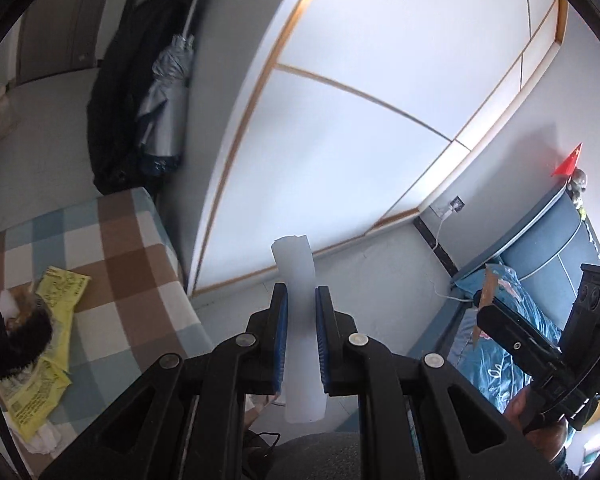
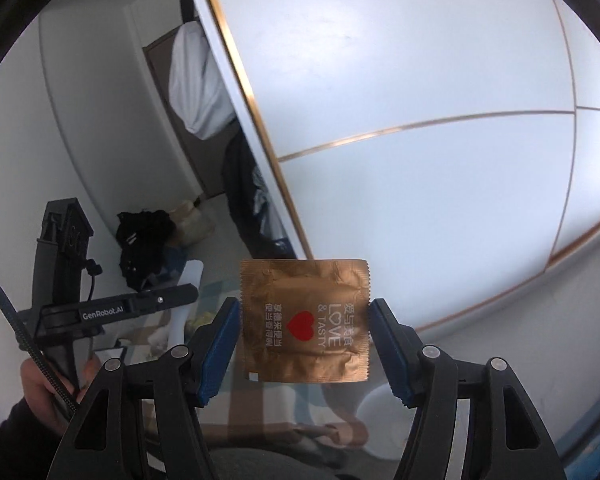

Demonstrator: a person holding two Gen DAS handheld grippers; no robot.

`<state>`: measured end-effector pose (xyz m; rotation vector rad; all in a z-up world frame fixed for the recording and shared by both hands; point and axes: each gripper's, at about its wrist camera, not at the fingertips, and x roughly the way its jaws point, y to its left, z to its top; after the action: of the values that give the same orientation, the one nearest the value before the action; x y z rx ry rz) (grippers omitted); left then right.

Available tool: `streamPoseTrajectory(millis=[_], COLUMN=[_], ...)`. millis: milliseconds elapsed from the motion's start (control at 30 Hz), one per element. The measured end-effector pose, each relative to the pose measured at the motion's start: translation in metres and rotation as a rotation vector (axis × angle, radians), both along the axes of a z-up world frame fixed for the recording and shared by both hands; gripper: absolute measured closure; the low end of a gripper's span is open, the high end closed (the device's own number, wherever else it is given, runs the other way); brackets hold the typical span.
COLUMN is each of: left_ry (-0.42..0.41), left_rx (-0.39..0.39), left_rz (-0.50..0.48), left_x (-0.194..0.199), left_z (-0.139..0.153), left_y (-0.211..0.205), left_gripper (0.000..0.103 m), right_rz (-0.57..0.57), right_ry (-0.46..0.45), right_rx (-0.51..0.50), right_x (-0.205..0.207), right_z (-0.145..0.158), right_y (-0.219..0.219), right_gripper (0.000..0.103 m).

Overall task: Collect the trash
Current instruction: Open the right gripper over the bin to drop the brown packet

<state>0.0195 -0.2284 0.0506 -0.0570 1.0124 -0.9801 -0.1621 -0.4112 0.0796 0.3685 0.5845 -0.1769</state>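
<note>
- Gripping a pale, translucent strip of plastic [image 1: 298,320] in my left claw [image 1: 301,300]; the blue pads are clamped on its middle, with one end rising above the fingertips and the other hanging below.
- My right claw [image 2: 304,320] holds a square bronze foil sachet [image 2: 305,320] by its two side edges, flat face toward the camera, a red heart and "LOVE & TASTY" printed on it.
- Both claws are raised in front of white wardrobe doors [image 1: 360,100] trimmed in gold.
- To the left, a checked cloth [image 1: 112,280] carries yellow printed wrappers [image 1: 48,344].
- A folded grey umbrella [image 1: 168,92] hangs beside dark clothing.
</note>
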Motion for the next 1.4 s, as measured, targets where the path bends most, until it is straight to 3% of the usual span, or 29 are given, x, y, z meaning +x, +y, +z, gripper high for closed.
streamPoseTrajectory(millis=[333,633,800,1067,1167,1400], left_ry=[0.174,0.255,0.293,0.33,0.349,0.359], left_rx=[0.218,0.336,0.384,0.444,0.458,0.519], left_rz=[-0.156,-0.269,-0.287,-0.311,-0.318,-0.344], left_x=[0.017,0.012,0.019,0.017,0.015,0.006], left_z=[-0.096,-0.154,-0.171,-0.189,-0.194,-0.206], left_y=[-0.084,-0.144,-0.166,-0.187,-0.192,-0.197], left_gripper=[0.094,0.094,0.094,0.094,0.093,0.092], right_rz=[-0.092,-0.099,-0.082,-0.038,-0.03,-0.031], right_ry=[0.215,0.397,0.487,0.578,0.593,0.597], right_rx=[0.138,0.317,0.434,0.52,0.523,0.519], right_x=[0.022,0.041,0.054,0.059,0.057,0.049], right_z=[-0.126,-0.241,-0.299,-0.354,-0.36,-0.361], right_y=[-0.072,-0.098,-0.1,-0.096,-0.095,-0.096], right_gripper=[0.038,0.038,0.038,0.035,0.026,0.022])
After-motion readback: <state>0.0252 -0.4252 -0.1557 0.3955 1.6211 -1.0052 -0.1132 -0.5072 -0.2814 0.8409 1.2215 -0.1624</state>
